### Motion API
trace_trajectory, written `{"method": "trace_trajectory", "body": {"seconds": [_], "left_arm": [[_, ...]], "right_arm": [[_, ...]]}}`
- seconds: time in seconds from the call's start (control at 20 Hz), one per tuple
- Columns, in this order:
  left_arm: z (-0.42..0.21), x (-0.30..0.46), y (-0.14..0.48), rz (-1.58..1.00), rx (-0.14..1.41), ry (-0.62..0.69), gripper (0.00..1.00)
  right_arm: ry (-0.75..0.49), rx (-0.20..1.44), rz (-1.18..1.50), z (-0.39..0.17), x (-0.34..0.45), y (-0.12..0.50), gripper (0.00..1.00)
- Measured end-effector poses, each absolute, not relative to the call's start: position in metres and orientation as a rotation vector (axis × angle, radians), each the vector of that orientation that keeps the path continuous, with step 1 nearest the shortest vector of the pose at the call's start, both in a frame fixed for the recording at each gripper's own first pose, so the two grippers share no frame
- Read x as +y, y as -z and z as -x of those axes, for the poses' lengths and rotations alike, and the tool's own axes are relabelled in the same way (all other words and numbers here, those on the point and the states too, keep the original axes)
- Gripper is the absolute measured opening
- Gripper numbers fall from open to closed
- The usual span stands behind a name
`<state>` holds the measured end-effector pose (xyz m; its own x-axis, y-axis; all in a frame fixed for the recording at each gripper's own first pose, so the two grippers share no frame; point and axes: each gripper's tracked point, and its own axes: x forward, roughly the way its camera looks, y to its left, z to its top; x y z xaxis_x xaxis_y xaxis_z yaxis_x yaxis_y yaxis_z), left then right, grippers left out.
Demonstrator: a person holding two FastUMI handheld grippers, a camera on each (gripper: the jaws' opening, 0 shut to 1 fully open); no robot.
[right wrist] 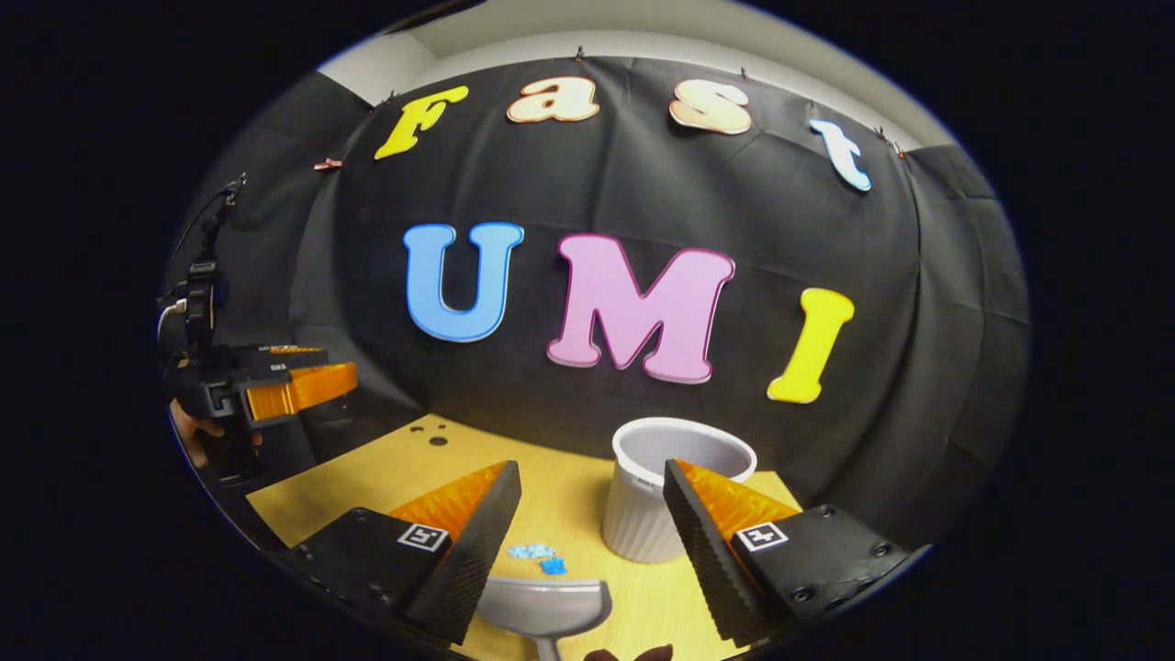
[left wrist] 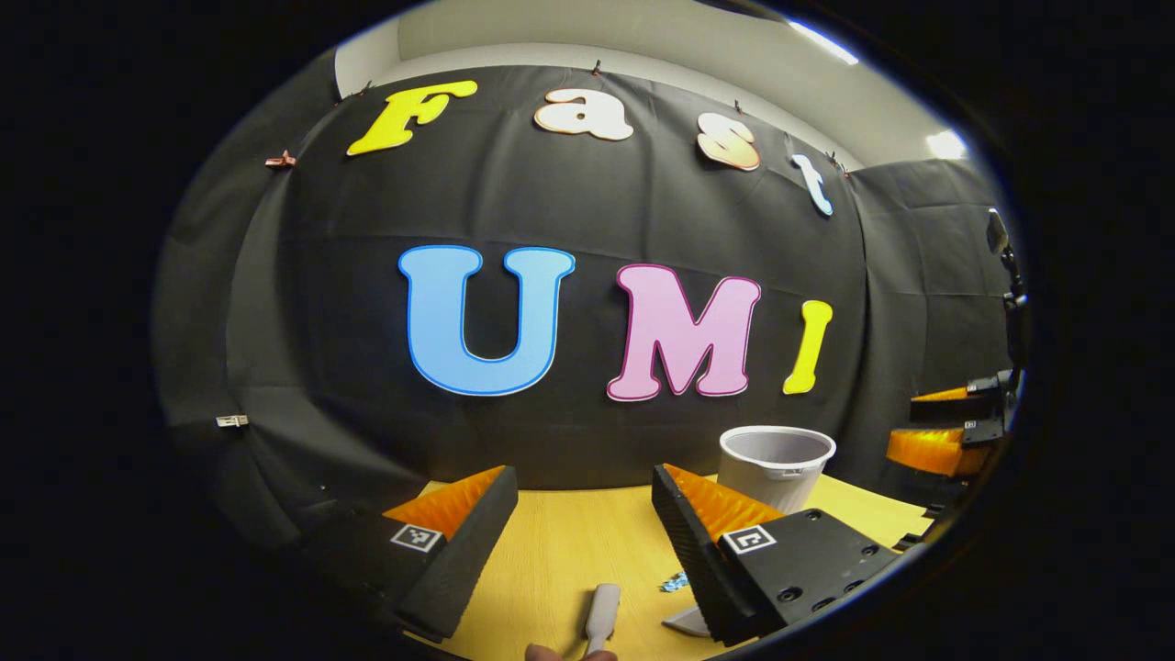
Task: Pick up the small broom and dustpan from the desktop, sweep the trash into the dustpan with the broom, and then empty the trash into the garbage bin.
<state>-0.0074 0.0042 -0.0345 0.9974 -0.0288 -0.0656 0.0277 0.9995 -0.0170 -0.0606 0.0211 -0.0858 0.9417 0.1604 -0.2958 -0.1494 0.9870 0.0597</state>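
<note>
Two grippers hovering over a yellow worktop, jaws released

Wood-grain yellow worktop [right wrist: 587, 514] is filling the lower part of both views, backed by a black cloth wall [right wrist: 643, 184] with a pale ceiling strip above it. Several small dark round marks are showing on the worktop's far left part in the right gripper view.

A white ribbed plastic garbage bin [right wrist: 647, 514] is standing upright on the worktop near the wall; in the left gripper view the same bin [left wrist: 776, 464] is sitting right of centre. Small blue scraps of trash [right wrist: 540, 555] are lying on the worktop just left of the bin. A pale grey plastic dustpan [right wrist: 543, 601] is lying flat just nearer than the trash, its open mouth facing the scraps. A slim pale grey broom handle [left wrist: 602, 617] is lying on the worktop at the bottom of the left gripper view, a fingertip touching its near end.

Left gripper [left wrist: 583, 514] is hanging above the worktop, jaws spread wide and grasping nothing. Right gripper [right wrist: 592, 509] is likewise hanging with jaws released, the dustpan between and below them.
</note>
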Motion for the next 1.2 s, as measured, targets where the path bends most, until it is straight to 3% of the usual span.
{"method": "trace_trajectory", "body": {"seconds": [0.65, 1.2], "left_arm": [[0.03, 0.01, 0.057, 0.013, 0.112, 0.004, 0.95], [0.048, 0.028, 0.065, -0.009, 0.134, -0.048, 0.95]], "right_arm": [[-0.263, 0.925, -0.019, 0.183, 0.049, 0.28, 0.96], [-0.299, 1.226, 0.007, 0.198, 0.067, 0.402, 0.91]]}}
